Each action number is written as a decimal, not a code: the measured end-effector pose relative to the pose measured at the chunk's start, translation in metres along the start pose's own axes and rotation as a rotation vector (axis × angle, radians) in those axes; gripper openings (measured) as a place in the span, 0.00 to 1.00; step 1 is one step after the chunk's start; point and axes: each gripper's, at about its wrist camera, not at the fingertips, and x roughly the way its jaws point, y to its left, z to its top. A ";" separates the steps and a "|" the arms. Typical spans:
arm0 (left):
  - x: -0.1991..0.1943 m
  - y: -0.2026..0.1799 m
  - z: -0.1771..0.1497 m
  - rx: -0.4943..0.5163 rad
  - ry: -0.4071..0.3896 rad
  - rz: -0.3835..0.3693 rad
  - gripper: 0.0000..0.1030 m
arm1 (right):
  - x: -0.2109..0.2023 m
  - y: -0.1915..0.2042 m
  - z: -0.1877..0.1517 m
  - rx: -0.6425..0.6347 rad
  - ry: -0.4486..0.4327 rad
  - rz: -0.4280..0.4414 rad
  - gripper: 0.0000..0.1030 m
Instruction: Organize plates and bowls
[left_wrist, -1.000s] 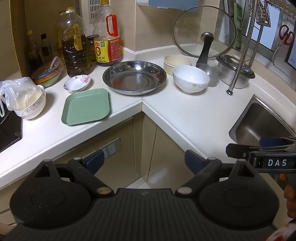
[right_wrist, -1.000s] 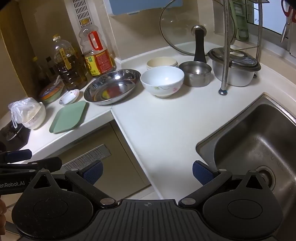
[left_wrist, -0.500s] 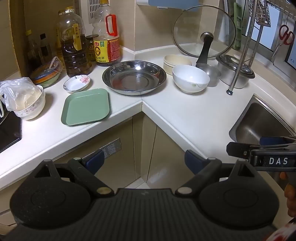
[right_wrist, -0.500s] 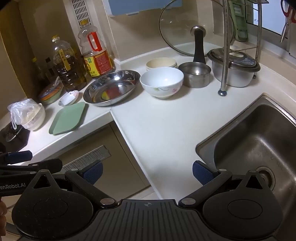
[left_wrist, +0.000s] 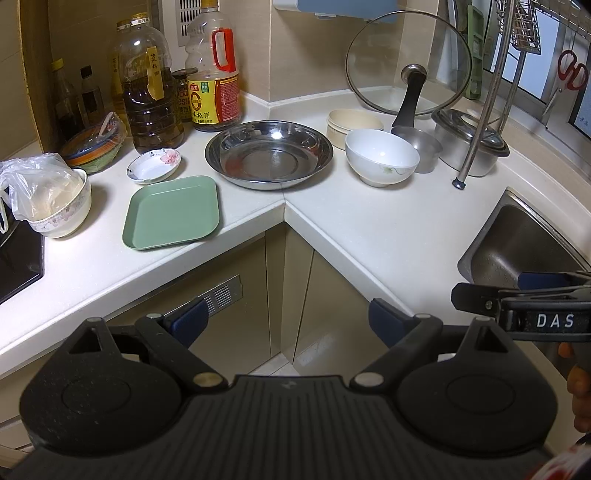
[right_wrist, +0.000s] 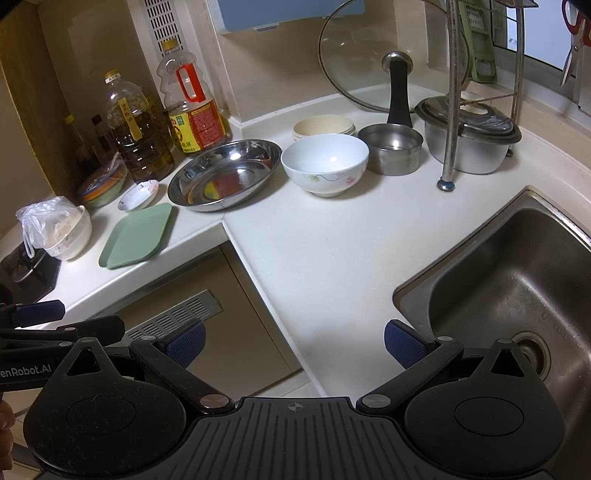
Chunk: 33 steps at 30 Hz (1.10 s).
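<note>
Left gripper (left_wrist: 284, 319) and right gripper (right_wrist: 293, 341): fingers spread, holding nothing, both short of the tabletop's (left_wrist: 369, 229) front edge. Well ahead of the fingers, toward the back corner: steel dish (left_wrist: 269, 154), white bowl (left_wrist: 382, 157) just right of it. Green plate (left_wrist: 173, 212) near the left front edge.

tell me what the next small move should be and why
Probably bring the right gripper forward toward the white bowl. Both grippers are open and empty, held back off the counter edge, and nothing is stacked yet. That bowl stands free ahead of the right gripper; the left gripper faces the green plate and steel basin.
</note>
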 end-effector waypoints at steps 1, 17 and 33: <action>0.000 0.000 0.000 0.000 -0.001 0.000 0.90 | 0.000 0.000 0.000 0.000 0.000 0.000 1.00; 0.001 0.001 0.001 0.000 0.000 -0.001 0.90 | 0.001 0.002 0.002 0.000 -0.001 -0.001 1.00; 0.000 0.003 0.002 0.000 -0.003 -0.002 0.90 | 0.000 0.002 0.002 -0.001 -0.002 0.000 1.00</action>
